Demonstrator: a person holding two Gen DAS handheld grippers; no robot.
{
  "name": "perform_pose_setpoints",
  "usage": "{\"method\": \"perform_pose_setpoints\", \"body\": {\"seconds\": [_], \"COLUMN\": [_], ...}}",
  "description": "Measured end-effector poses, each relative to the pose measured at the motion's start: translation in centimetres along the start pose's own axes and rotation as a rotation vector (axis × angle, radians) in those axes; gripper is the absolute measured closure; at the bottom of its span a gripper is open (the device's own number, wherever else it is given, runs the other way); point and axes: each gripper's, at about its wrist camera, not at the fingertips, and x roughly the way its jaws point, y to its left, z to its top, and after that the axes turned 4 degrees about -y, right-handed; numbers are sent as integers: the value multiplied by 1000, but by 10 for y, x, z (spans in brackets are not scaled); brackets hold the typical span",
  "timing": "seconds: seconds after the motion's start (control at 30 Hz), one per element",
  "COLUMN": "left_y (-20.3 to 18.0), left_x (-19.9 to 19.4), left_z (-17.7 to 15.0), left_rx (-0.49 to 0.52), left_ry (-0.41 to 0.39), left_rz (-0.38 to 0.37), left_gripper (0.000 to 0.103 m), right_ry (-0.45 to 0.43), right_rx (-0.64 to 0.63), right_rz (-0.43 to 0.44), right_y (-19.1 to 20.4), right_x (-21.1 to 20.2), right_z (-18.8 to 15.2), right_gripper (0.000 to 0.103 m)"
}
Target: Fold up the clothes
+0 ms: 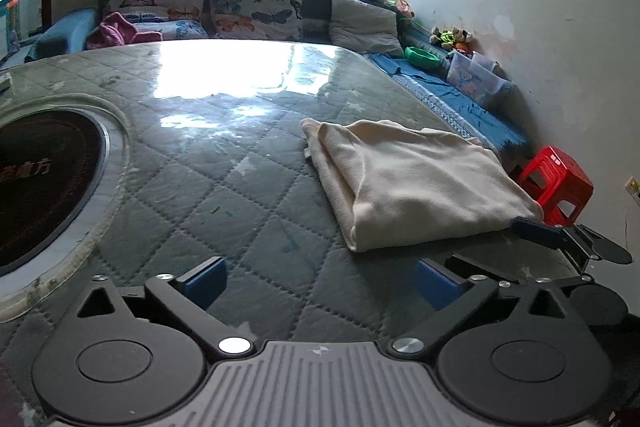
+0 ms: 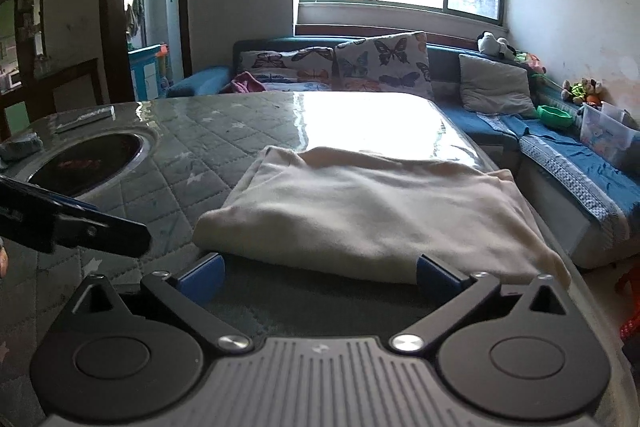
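Only the left wrist view takes in the red stool [image 1: 556, 183] past the table's far corner, while the right wrist view alone shows the open doorway [image 2: 154, 11]. The left gripper [image 1: 320, 281] stands wide open over bare quilted table cover [image 1: 224, 187], holding nothing, with the folded cream garment [image 1: 408, 179] ahead and right of its jaws. The right gripper [image 2: 318, 277] is equally wide and empty, the garment's near fold lying just ahead, between its blue pads [image 2: 202, 277].
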Motion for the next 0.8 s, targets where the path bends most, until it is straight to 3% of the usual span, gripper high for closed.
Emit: {"method": "perform_pose_setpoints", "body": {"seconds": [0.2,0.8], "left_y": [7,5], "left_x": [-5,-18], "left_z": [-10,-28], "left_rx": [-11,-14], "left_ry": [7,52], "left_rz": [31,47], "left_gripper": [0,0], "right_ry": [34,109], "right_rx": [-16,85], "right_rz": [-44,-38], "right_y": [5,8], "right_x": [-2,-16], "right_z": [-4,-24], "right_gripper": [0,0]}}
